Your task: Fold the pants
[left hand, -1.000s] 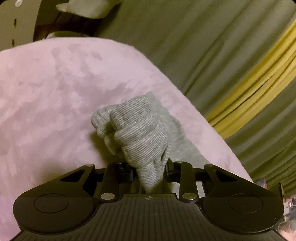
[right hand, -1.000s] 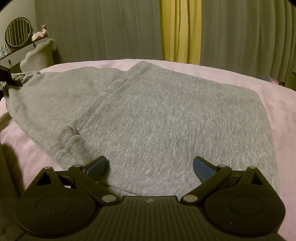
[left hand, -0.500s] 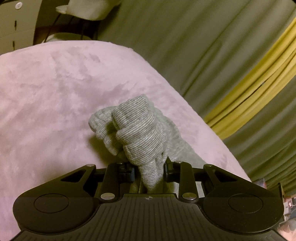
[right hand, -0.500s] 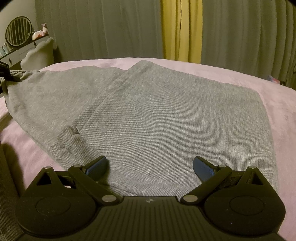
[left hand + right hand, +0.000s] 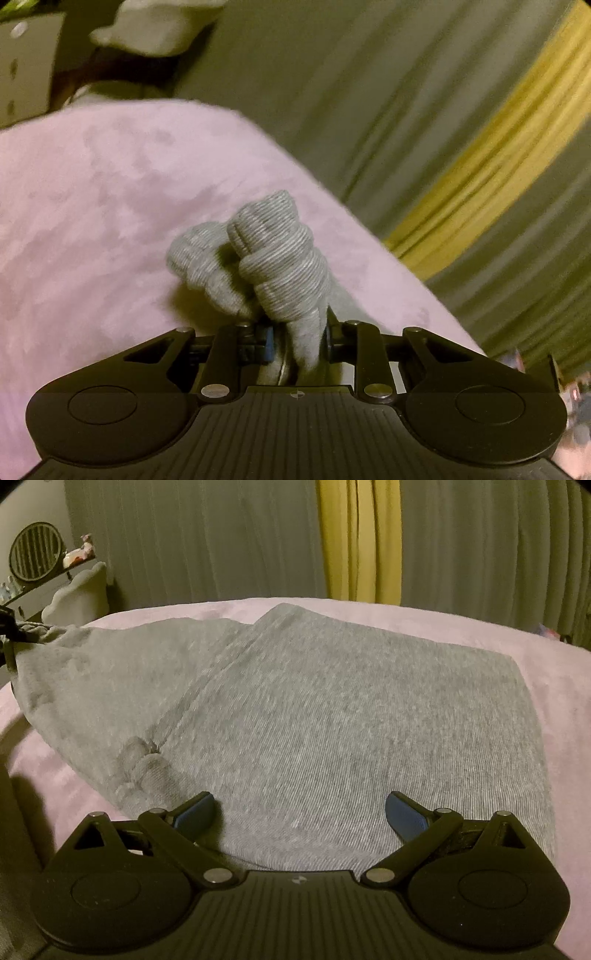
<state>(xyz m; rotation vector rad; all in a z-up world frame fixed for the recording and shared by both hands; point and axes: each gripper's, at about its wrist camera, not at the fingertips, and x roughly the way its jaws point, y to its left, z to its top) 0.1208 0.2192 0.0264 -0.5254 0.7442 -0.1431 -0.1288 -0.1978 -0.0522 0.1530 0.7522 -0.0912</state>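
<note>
One pants (image 5: 332, 720); two grippers: left gripper (image 5: 297, 338), right gripper (image 5: 301, 808).

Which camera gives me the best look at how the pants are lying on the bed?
The right wrist view: the grey pants lie spread over the pink bed, edges visible. The left wrist view shows only a bunched ribbed end pinched in the left gripper, whose jaws have just been closing.

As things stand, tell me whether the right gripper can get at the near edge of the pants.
Probably yes. The right gripper hangs open just over the gray pants, its jaws spread with only flat fabric between and before them. Nothing blocks the near edge.
</note>
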